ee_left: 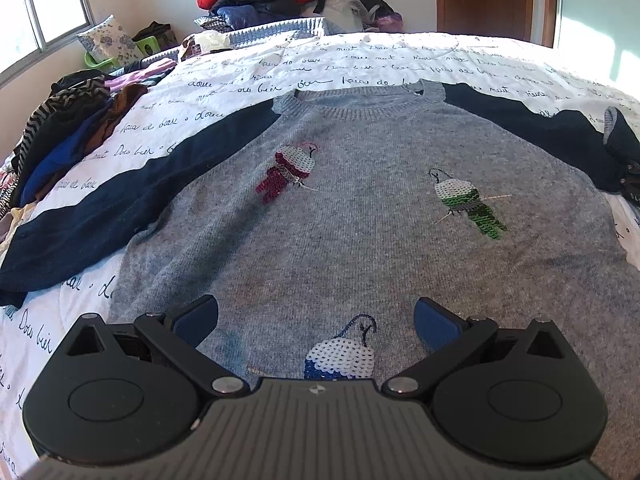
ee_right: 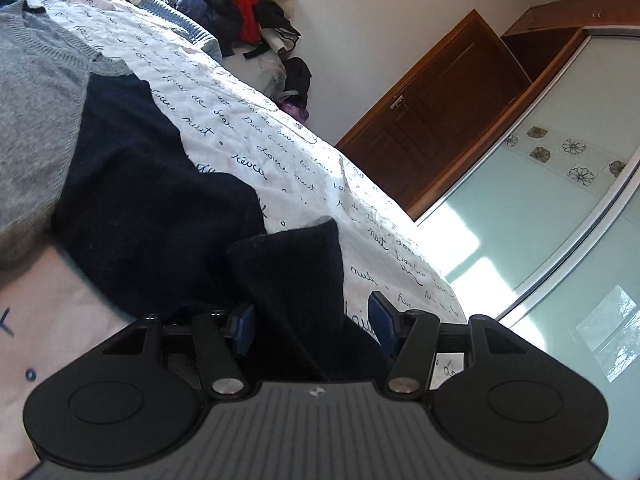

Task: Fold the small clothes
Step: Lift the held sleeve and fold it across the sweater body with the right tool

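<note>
A: The grey sweater (ee_left: 360, 208) lies flat, front up, in the middle of the bed (ee_left: 360, 60), both navy sleeves spread outward. The left gripper (ee_left: 316, 320) hovers over the sweater's lower part with its jaws wide and nothing between them.

B: And the right gripper (ee_right: 312, 320)? Its jaws stand fairly wide, and the end of the right sleeve (ee_right: 296, 272) rises between them. Whether the pads actually pinch the cuff cannot be told.

A: That is the risk. If the hold is loose, the cuff could slide out as the sleeve is carried toward the sweater's chest, and the knit would bunch.

B: The 3 sequin birds might also snag a pad dragged across them.

A: Room is uneven. Left of the sweater a clothes pile (ee_left: 60, 136) sits near the left sleeve (ee_left: 120, 204); right of the sweater the bed's edge is near the cuff.
</note>
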`<state>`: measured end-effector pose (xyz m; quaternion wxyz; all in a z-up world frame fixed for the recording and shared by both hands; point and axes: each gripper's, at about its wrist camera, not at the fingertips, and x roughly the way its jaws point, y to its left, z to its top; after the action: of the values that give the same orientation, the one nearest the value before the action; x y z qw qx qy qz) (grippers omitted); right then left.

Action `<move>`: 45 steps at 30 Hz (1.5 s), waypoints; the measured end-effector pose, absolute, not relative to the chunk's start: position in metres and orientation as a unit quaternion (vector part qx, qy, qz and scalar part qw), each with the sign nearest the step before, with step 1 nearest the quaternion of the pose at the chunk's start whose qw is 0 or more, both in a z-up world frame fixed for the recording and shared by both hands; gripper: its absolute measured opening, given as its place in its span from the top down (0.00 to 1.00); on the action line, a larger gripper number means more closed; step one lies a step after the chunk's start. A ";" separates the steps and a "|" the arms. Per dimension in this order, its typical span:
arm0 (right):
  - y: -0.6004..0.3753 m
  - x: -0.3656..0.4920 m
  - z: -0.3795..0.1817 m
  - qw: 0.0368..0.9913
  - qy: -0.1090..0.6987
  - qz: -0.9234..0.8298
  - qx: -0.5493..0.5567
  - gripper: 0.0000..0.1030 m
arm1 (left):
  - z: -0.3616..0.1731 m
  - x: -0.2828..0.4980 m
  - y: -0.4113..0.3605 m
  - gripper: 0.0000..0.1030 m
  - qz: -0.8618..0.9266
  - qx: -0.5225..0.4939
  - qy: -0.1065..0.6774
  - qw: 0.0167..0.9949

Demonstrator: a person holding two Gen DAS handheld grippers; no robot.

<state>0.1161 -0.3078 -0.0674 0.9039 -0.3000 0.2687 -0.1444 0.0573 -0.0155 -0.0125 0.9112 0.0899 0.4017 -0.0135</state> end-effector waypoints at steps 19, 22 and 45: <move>-0.345 0.099 0.011 0.960 0.239 0.032 0.143 0.92 | -0.005 0.064 0.014 0.00 0.013 0.066 0.395 0.916; -0.326 0.100 0.021 0.958 0.227 0.058 0.163 0.92 | -0.002 0.067 0.025 0.00 0.032 0.062 0.389 0.919; -0.137 0.162 0.021 0.948 0.255 0.177 0.075 0.92 | 0.011 0.066 0.088 0.00 0.082 0.011 0.376 0.923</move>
<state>0.1619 -0.1374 0.0208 0.9476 0.0752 0.2550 0.1769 0.0661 0.0885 0.0107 0.9227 0.0115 0.3764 0.0823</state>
